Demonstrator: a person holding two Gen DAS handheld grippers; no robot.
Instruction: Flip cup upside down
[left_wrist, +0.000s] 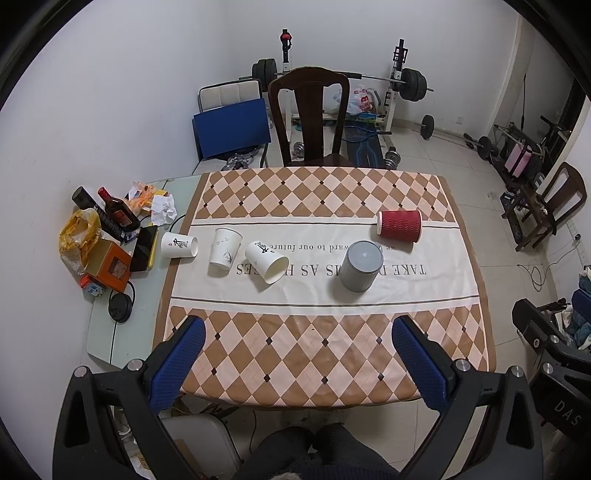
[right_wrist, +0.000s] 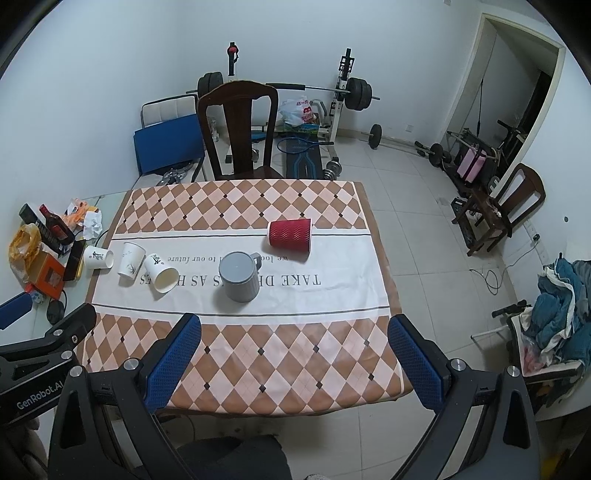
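Note:
Five cups are on the checked tablecloth (left_wrist: 295, 354). A grey mug (left_wrist: 360, 266) (right_wrist: 239, 277) stands upside down at the middle. A red ribbed paper cup (left_wrist: 399, 226) (right_wrist: 290, 234) lies on its side behind it to the right. Three white paper cups are at the left: one (left_wrist: 179, 245) (right_wrist: 98, 257) lies on its side at the cloth's edge, one (left_wrist: 224, 246) (right_wrist: 131, 259) stands upside down, one (left_wrist: 266, 262) (right_wrist: 160, 273) lies on its side with its mouth toward me. My left gripper (left_wrist: 297, 328) and right gripper (right_wrist: 293, 325) are open and empty above the table's near edge.
Clutter sits on the glass table's left end: a dark bottle (left_wrist: 118, 208), an orange box (left_wrist: 110, 266), a phone (left_wrist: 144, 249), crumpled paper (left_wrist: 164, 208). A wooden chair (left_wrist: 308, 118) stands behind the table. Weight equipment (left_wrist: 400, 79) is by the far wall.

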